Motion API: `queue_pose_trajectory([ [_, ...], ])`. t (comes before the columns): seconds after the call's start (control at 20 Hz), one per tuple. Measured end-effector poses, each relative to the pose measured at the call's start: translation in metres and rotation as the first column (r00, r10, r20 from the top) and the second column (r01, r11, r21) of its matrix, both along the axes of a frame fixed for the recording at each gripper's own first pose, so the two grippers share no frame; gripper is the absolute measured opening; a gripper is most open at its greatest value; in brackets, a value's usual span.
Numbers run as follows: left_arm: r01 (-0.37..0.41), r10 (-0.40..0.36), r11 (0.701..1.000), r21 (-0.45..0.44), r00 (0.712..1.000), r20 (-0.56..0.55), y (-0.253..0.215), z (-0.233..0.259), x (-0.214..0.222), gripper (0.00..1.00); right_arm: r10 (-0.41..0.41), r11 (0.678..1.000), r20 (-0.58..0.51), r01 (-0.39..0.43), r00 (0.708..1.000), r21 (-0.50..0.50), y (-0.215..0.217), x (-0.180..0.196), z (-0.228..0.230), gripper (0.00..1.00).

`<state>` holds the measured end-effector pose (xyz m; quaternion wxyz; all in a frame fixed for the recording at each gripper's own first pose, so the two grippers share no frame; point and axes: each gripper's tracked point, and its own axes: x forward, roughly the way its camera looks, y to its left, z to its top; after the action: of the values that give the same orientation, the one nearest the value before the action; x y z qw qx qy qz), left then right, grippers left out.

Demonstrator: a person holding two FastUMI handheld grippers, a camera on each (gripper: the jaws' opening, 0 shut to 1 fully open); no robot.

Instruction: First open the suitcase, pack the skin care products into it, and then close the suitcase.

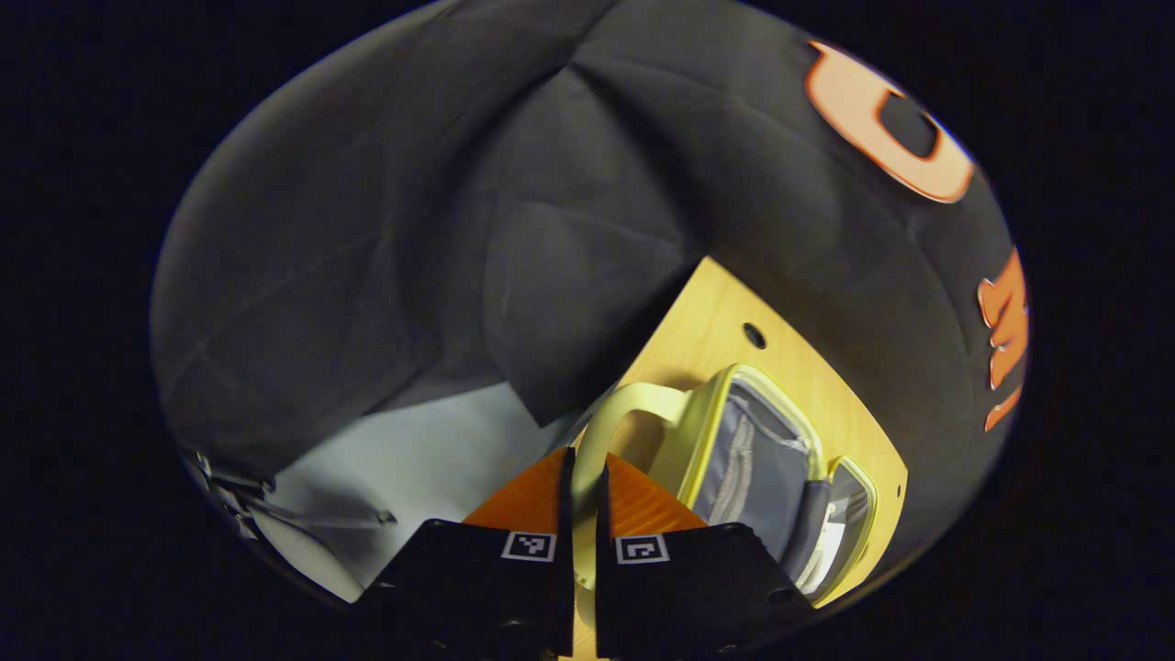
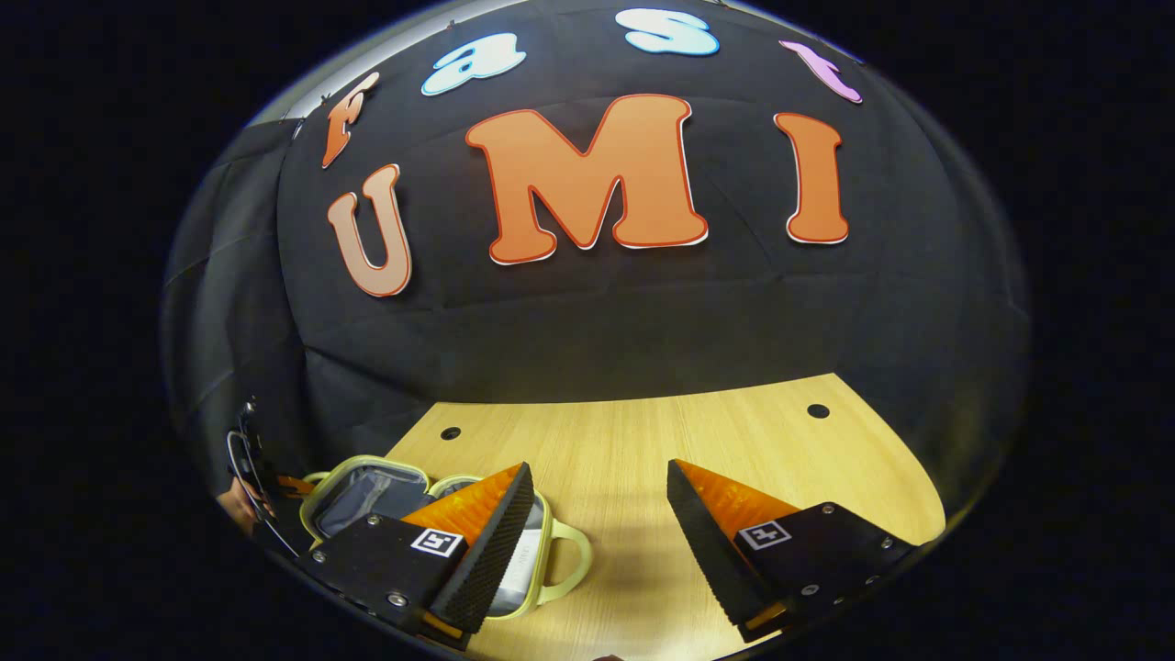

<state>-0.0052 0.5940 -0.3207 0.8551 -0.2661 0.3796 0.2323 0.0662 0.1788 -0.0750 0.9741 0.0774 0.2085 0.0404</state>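
Light wooden table (image 2: 643,441) with two dark round holes near back edge, open pale-yellow suitcase (image 2: 386,500) lying flat at left side.

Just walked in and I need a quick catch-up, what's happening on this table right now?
A person works a small yellow-green suitcase on the wooden table with two handheld grippers. The suitcase lies open, its grey lining showing. The left gripper is closed on one of the suitcase's handles. The right gripper hangs open above bare table, holding nothing. I can't make out any skin care products.
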Motion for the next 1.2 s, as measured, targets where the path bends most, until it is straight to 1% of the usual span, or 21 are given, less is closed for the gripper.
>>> queue_pose_trajectory([
  [0.05,0.018,-0.019,0.999,0.041,1.000,0.024,-0.002,0.020,0.004,0.09,-0.002,1.000,0.011,0.002,1.000,-0.011,-0.003,-0.001,0.002,0.94],
  [0.1,0.047,-0.049,0.998,0.053,0.998,0.039,-0.006,0.033,0.011,0.05,-0.003,1.000,0.018,0.003,1.000,-0.024,-0.004,-0.002,0.005,0.94],
  [0.15,0.065,-0.067,0.996,0.061,0.997,0.045,-0.012,0.048,0.014,0.05,0.000,0.999,0.017,0.001,1.000,-0.034,-0.005,-0.003,0.004,0.94],
  [0.2,0.079,-0.085,0.994,0.073,0.993,0.085,-0.016,0.066,0.021,0.05,0.007,0.999,0.008,-0.007,1.000,-0.039,-0.003,-0.003,0.001,0.94],
  [0.25,0.097,-0.106,0.991,0.088,0.989,0.101,-0.024,0.084,0.020,0.05,0.005,0.999,0.008,-0.004,1.000,-0.046,-0.004,-0.003,0.001,0.94],
  [0.3,0.119,-0.131,0.988,0.098,0.983,0.132,-0.031,0.101,0.026,0.05,0.006,0.999,0.009,-0.006,1.000,-0.047,-0.003,-0.003,0.003,0.94],
  [0.45,0.171,-0.197,0.973,0.156,0.966,0.166,-0.064,0.140,0.041,0.04,0.001,0.999,0.019,0.000,1.000,-0.045,-0.006,-0.002,0.007,0.94],
  [0.6,0.236,-0.279,0.949,0.208,0.937,0.210,-0.101,0.179,0.055,0.04,-0.016,0.999,0.031,0.017,0.999,-0.038,-0.015,-0.004,0.011,0.94],
  [0.8,0.321,-0.378,0.912,0.255,0.899,0.222,-0.148,0.211,0.071,0.04,-0.049,0.996,0.038,0.052,0.998,-0.069,-0.036,-0.015,0.009,0.94],
  [0.95,0.355,-0.425,0.887,0.296,0.878,0.219,-0.176,0.226,0.077,0.04,-0.067,0.994,0.021,0.069,0.998,-0.082,-0.052,-0.022,0.002,0.94],
  [1.05,0.376,-0.453,0.870,0.318,0.865,0.216,-0.193,0.234,0.081,0.04,-0.071,0.995,0.033,0.073,0.997,-0.067,-0.058,-0.022,0.007,0.94],
  [1.15,0.385,-0.465,0.864,0.324,0.858,0.219,-0.209,0.239,0.083,0.04,-0.063,0.997,0.054,0.065,0.997,-0.047,-0.059,-0.017,0.014,0.94],
  [1.2,0.383,-0.462,0.866,0.320,0.858,0.223,-0.216,0.242,0.085,0.03,-0.054,0.998,0.060,0.057,0.997,-0.036,-0.059,-0.014,0.017,0.94],
])
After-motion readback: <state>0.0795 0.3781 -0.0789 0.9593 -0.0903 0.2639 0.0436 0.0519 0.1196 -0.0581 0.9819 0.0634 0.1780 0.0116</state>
